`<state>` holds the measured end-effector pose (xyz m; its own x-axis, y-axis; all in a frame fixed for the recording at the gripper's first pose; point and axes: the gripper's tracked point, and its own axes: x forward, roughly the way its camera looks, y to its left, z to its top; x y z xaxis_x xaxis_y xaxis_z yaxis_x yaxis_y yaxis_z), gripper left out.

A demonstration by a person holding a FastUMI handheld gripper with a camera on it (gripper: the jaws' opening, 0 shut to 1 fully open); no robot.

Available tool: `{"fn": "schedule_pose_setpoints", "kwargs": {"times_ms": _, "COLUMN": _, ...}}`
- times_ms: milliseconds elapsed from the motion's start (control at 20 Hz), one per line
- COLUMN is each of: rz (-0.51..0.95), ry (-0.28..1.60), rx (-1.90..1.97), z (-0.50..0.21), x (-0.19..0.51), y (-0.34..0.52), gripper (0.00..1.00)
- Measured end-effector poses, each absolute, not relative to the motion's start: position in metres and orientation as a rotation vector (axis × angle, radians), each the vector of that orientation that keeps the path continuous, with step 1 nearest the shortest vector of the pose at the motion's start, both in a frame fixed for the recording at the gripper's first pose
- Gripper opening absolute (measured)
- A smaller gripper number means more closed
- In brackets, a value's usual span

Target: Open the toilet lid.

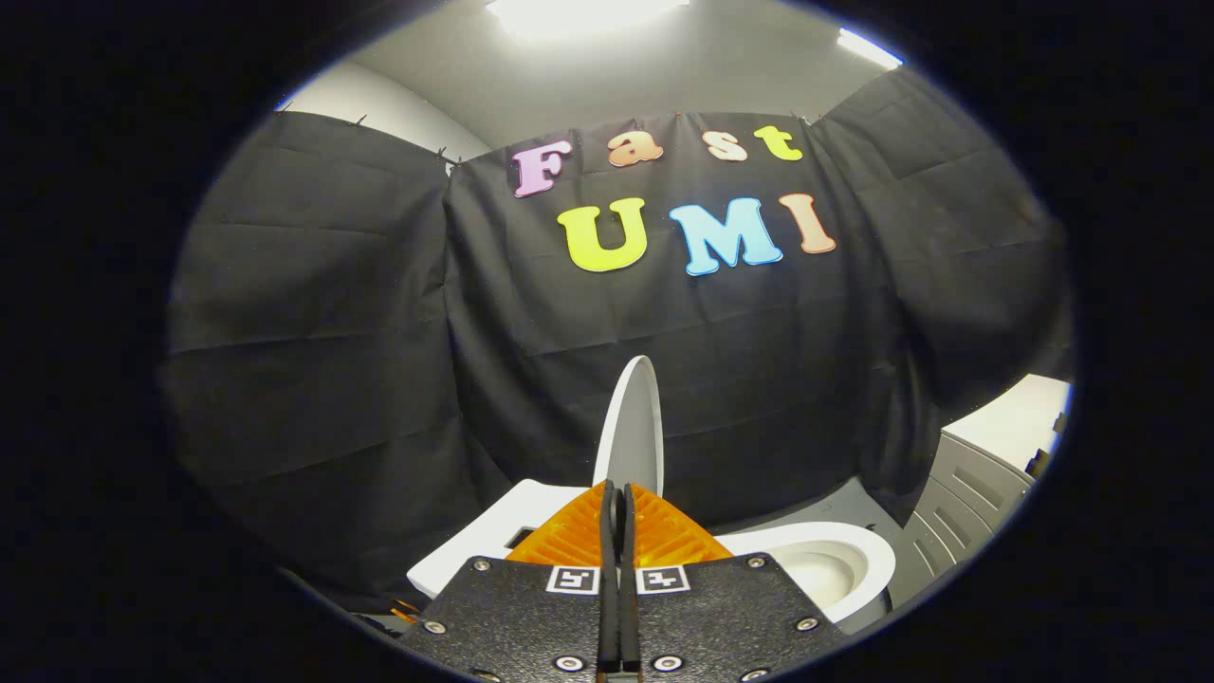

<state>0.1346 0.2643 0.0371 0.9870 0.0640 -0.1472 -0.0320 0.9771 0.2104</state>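
The white toilet lid (634,427) stands raised and nearly upright, seen almost edge-on, just beyond my fingertips. My gripper (616,489) is shut, its two fingers pressed together with nothing visibly between them, the tips right below the lid's lower part. To the right of the fingers the white seat and open bowl (835,560) lie uncovered. The white cistern (503,531) sits to the left of the fingers, behind the lid's hinge, which the fingers hide.
A grey cabinet (958,512) with a white top (1015,417) stands to the right of the bowl. Black cloth walls (379,332) close in behind and on both sides of the toilet.
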Motion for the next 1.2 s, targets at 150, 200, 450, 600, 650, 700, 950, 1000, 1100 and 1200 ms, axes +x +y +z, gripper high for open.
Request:
{"fn": "schedule_pose_setpoints", "kwargs": {"times_ms": 150, "rz": 0.081, "ry": 0.143, "rx": 0.198, "z": 0.040, "x": 0.136, "y": 0.287, "gripper": 0.00}}
{"fn": "schedule_pose_setpoints", "kwargs": {"times_ms": 200, "rz": 0.091, "ry": 0.139, "rx": 0.187, "z": 0.041, "x": 0.137, "y": 0.294, "gripper": 0.00}}
{"fn": "schedule_pose_setpoints", "kwargs": {"times_ms": 450, "rz": 0.118, "ry": 0.120, "rx": 0.110, "z": 0.040, "x": 0.137, "y": 0.326, "gripper": 0.00}}
{"fn": "schedule_pose_setpoints", "kwargs": {"times_ms": 600, "rz": 0.139, "ry": 0.114, "rx": 0.084, "z": 0.038, "x": 0.142, "y": 0.342, "gripper": 0.00}}
{"fn": "schedule_pose_setpoints", "kwargs": {"times_ms": 650, "rz": 0.144, "ry": 0.114, "rx": 0.073, "z": 0.037, "x": 0.142, "y": 0.347, "gripper": 0.00}}
{"fn": "schedule_pose_setpoints", "kwargs": {"times_ms": 700, "rz": 0.150, "ry": 0.116, "rx": 0.062, "z": 0.037, "x": 0.142, "y": 0.353, "gripper": 0.00}}
{"fn": "schedule_pose_setpoints", "kwargs": {"times_ms": 950, "rz": 0.188, "ry": 0.119, "rx": 0.049, "z": 0.033, "x": 0.145, "y": 0.381, "gripper": 0.00}}
{"fn": "schedule_pose_setpoints", "kwargs": {"times_ms": 1000, "rz": 0.192, "ry": 0.120, "rx": 0.048, "z": 0.032, "x": 0.145, "y": 0.383, "gripper": 0.00}}
{"fn": "schedule_pose_setpoints", "kwargs": {"times_ms": 1100, "rz": 0.215, "ry": 0.119, "rx": 0.058, "z": 0.030, "x": 0.147, "y": 0.394, "gripper": 0.00}}
{"fn": "schedule_pose_setpoints", "kwargs": {"times_ms": 1200, "rz": 0.253, "ry": 0.120, "rx": 0.075, "z": 0.026, "x": 0.151, "y": 0.408, "gripper": 0.00}}
